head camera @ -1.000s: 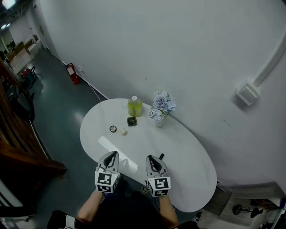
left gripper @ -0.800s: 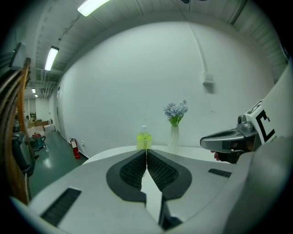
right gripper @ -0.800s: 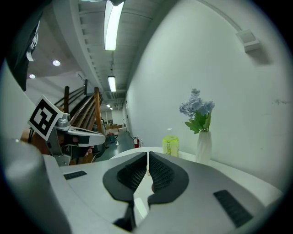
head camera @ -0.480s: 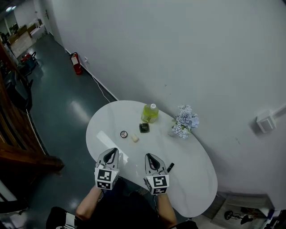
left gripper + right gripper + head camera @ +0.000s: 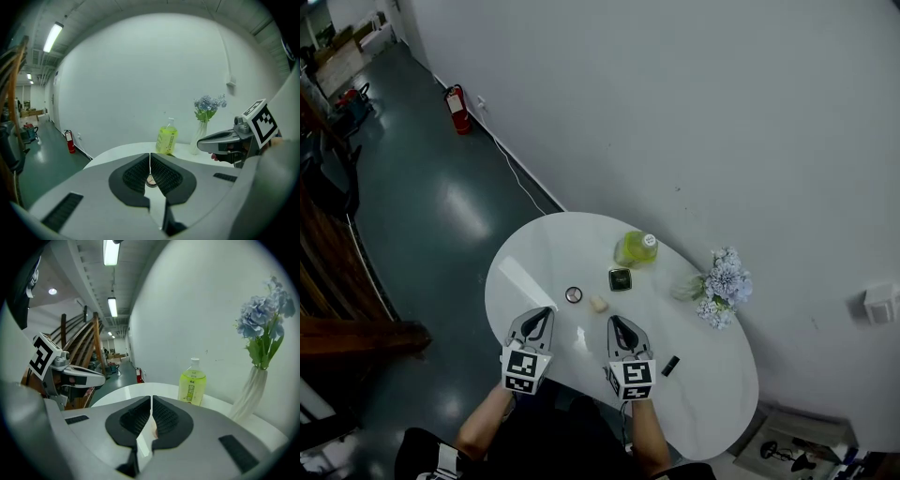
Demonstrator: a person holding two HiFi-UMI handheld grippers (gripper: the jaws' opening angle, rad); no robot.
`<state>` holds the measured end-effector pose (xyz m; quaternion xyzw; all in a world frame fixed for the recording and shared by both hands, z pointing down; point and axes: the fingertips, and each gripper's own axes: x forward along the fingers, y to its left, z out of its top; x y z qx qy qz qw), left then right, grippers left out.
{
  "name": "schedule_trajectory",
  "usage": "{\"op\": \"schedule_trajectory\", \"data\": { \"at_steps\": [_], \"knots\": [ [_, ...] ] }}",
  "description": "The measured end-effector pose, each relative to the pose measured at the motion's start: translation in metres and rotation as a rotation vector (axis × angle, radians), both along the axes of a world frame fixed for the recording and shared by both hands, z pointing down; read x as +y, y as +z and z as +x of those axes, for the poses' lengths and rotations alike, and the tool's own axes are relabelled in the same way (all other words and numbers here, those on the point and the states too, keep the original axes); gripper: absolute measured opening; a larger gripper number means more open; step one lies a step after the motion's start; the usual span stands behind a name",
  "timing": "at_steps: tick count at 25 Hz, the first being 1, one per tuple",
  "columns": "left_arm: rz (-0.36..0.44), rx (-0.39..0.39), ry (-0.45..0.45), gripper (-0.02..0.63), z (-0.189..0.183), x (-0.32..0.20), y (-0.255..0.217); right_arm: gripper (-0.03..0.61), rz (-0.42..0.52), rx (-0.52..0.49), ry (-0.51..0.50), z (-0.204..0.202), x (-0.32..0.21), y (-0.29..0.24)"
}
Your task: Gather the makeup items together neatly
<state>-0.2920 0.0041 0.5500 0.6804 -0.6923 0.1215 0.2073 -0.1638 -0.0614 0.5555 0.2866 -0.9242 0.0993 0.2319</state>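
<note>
On the white oval table (image 5: pixel 534 267) lie a small round compact (image 5: pixel 574 294), a cream-coloured piece (image 5: pixel 599 304), a dark square compact (image 5: pixel 620 278) and a short black stick (image 5: pixel 670 366). My left gripper (image 5: pixel 537 317) hovers shut and empty over the near edge, a little short of the round compact (image 5: pixel 151 180). My right gripper (image 5: pixel 618 324) is also shut and empty, just short of the cream piece, with the black stick to its right. The left gripper view shows shut jaws (image 5: pixel 150 157); the right gripper view shows the same (image 5: pixel 152 400).
A yellow-green bottle (image 5: pixel 636 248) stands behind the square compact, and a white vase of blue flowers (image 5: pixel 719 285) stands near the wall on the right. Bottle (image 5: pixel 192 384) and vase (image 5: pixel 251 392) rise ahead of the right gripper. A red fire extinguisher (image 5: pixel 457 109) stands by the far wall.
The head view has swung, so the table's items and flowers sit further right and lower in the picture. Both grippers stay shut side by side at the near edge.
</note>
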Motion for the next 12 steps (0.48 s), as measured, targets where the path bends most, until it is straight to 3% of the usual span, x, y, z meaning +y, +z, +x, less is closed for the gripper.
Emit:
{"op": "schedule_trajectory", "data": {
  "at_steps": [12],
  "knots": [
    [-0.102,0.070,0.004,0.021,-0.033,-0.026,0.059,0.037,-0.115,0.105,-0.034,-0.043,-0.031,0.068]
  ]
}}
